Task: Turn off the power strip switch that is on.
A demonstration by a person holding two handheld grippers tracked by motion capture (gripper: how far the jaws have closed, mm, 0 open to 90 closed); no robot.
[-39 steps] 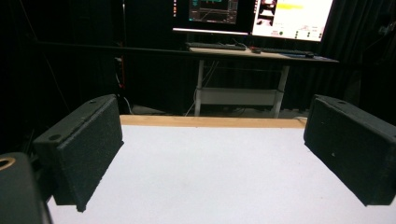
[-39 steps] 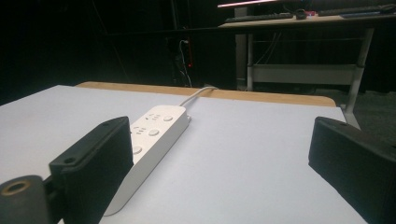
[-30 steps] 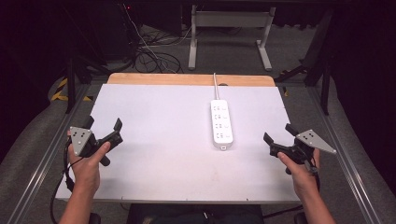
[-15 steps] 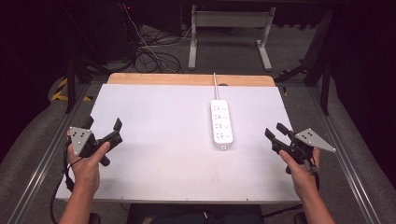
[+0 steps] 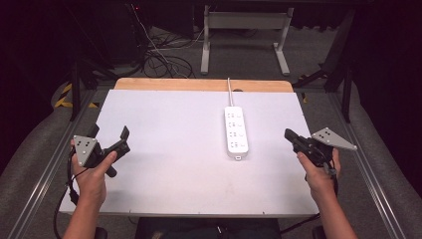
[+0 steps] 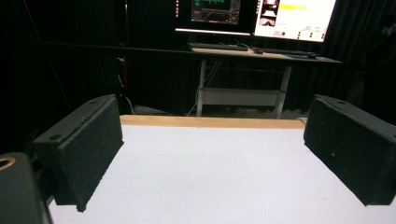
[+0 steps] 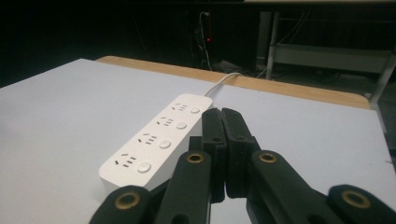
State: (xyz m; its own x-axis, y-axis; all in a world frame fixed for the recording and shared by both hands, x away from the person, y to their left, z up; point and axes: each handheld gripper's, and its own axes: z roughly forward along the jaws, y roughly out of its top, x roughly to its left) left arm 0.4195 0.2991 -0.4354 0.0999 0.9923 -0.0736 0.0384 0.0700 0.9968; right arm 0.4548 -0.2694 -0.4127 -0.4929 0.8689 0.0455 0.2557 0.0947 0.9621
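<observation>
White power strip (image 5: 236,132) lying right of centre on the desk (image 5: 164,184), right gripper (image 5: 294,139) with closed jaws just beside it, left gripper (image 5: 108,144) spread wide, empty; any approach should stay level.

Left tongs (image 5: 110,138) with jaws wide apart, right tongs (image 5: 290,134) pressed closed.

Lab or test room, dim, black-curtained | white work table (image 5: 164,189) with wooden far edge, on metal-railed frame | tangled cables (image 5: 164,59) on grey floor | hazard-striped tape (image 5: 63,94) at left | second desk (image 6: 261,53) behind, carrying lit monitors (image 6: 254,16) and keyboard (image 6: 217,46) | white four-outlet power strip (image 5: 236,131) on table
</observation>
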